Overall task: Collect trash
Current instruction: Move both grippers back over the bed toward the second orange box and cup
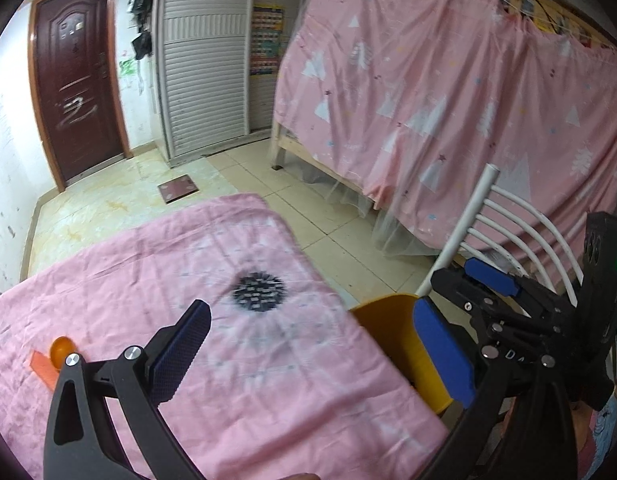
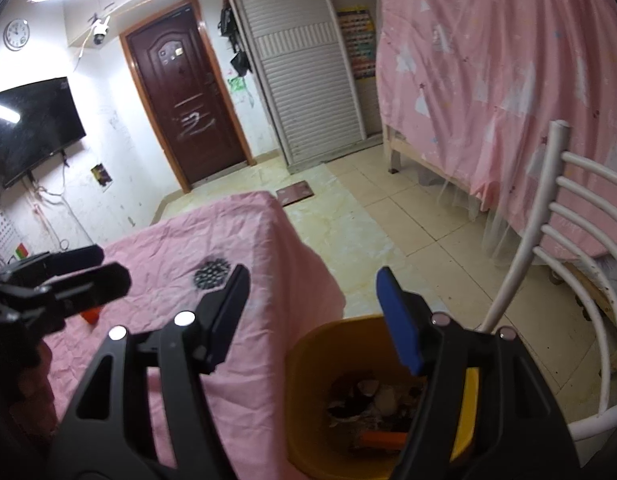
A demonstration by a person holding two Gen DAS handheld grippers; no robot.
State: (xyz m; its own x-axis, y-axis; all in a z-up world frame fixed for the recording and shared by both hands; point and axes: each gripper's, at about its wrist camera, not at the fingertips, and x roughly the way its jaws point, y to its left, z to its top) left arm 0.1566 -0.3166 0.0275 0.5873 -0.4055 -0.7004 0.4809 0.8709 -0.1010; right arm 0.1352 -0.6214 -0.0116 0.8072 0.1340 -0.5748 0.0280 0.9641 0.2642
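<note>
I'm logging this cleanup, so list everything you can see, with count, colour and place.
Table cloth: one, pink, covering the table.
Bin: one, yellow, beside the table, trash inside.
Orange scraps: a rounded bit and a flat strip, on the cloth.
Dark spiky patch: one, black, mid-cloth.
Chair: one, white, by the bin.
Bed curtain: pink.
Door: one, dark brown.
TV: one, black, wall-mounted.
Left gripper: open, empty.
Right gripper: open, above the bin.

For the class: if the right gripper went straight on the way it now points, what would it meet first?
Probably the edge of the pink tablecloth where it drapes off the table beside the yellow bin. The open right gripper holds nothing, and depth is unclear, so it might pass the cloth and reach the tiled floor.
</note>
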